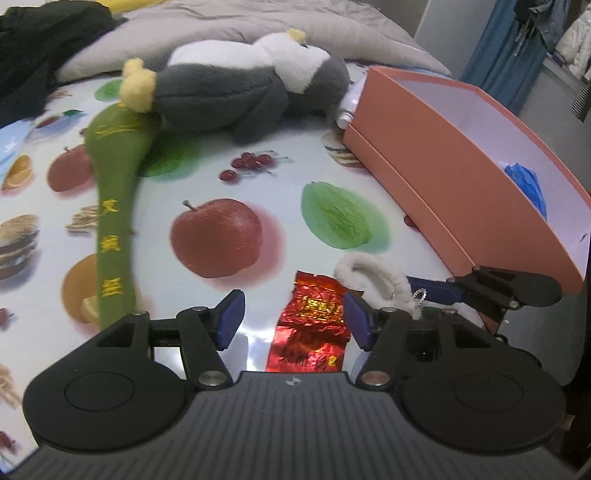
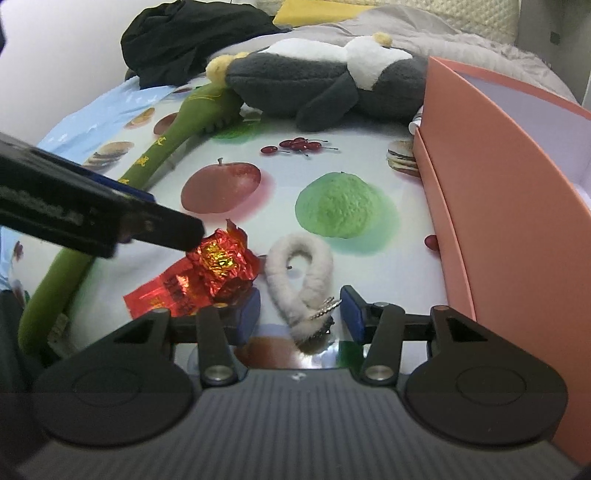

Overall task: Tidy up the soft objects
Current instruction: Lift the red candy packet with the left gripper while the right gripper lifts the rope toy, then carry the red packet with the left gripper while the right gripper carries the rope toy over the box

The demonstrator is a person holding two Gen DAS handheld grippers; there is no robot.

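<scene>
A crumpled red foil packet (image 1: 310, 325) lies on the fruit-print cloth (image 1: 221, 177) between the pads of my left gripper (image 1: 293, 314), which stands open; the packet sits close to the right pad. Just right of it lies a white fuzzy loop (image 2: 299, 266) with a metal clip. My right gripper (image 2: 299, 314) is open around the loop's near end, pads apart from it. A grey and white penguin plush (image 1: 251, 92) and a long green soft stick (image 1: 114, 221) lie farther back.
A salmon-pink open box (image 1: 424, 166) stands on the right with something blue (image 1: 524, 181) inside. A small white bottle (image 1: 347, 110) sits behind its corner. A black garment (image 2: 184, 37) and a grey blanket (image 1: 332, 33) lie at the back.
</scene>
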